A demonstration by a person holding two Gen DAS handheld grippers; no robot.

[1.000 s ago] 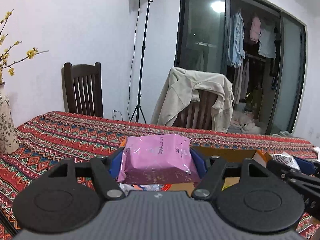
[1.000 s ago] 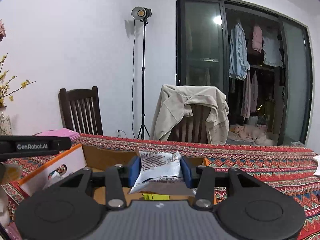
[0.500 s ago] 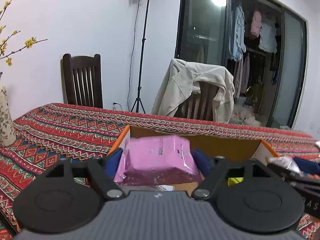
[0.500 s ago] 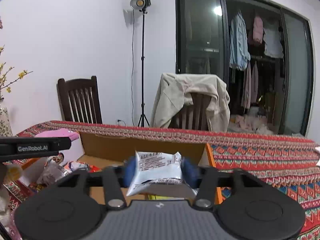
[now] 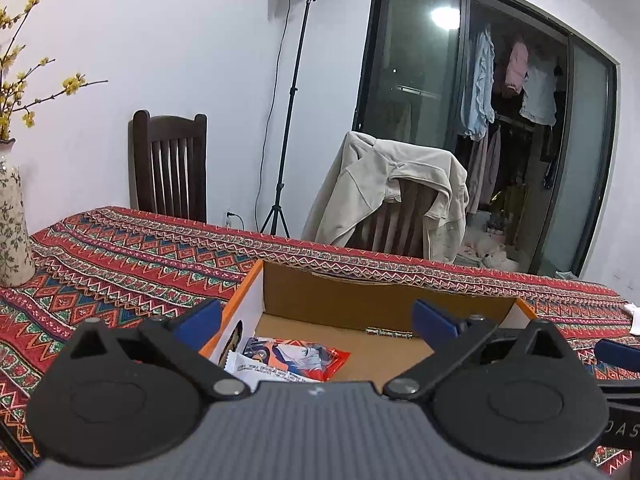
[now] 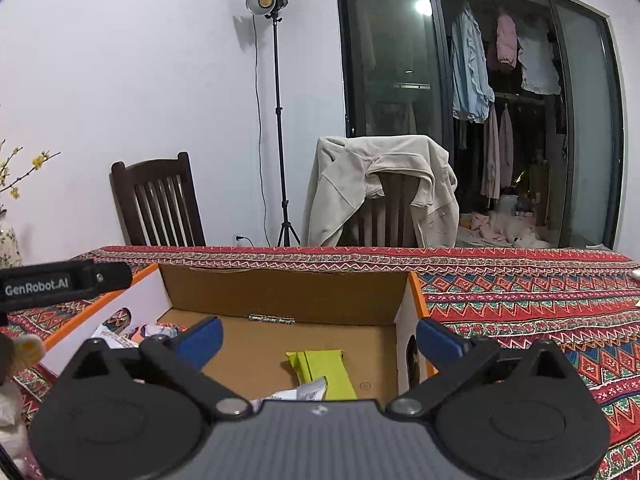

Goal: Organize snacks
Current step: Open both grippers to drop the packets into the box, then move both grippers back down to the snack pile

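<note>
Now our left gripper (image 5: 316,316) hangs over the left end of the cardboard box (image 5: 348,294), its jaws opening wide with nothing between them, and an orange illustrated snack packet (image 5: 298,356) lies on the box floor just below. Beside it, our right gripper (image 6: 318,338) hovers over the right end of the same box, jaws likewise opening and holding nothing, above a yellow-green packet (image 6: 324,368) and a white wrapper (image 6: 300,392) touching it.
</note>
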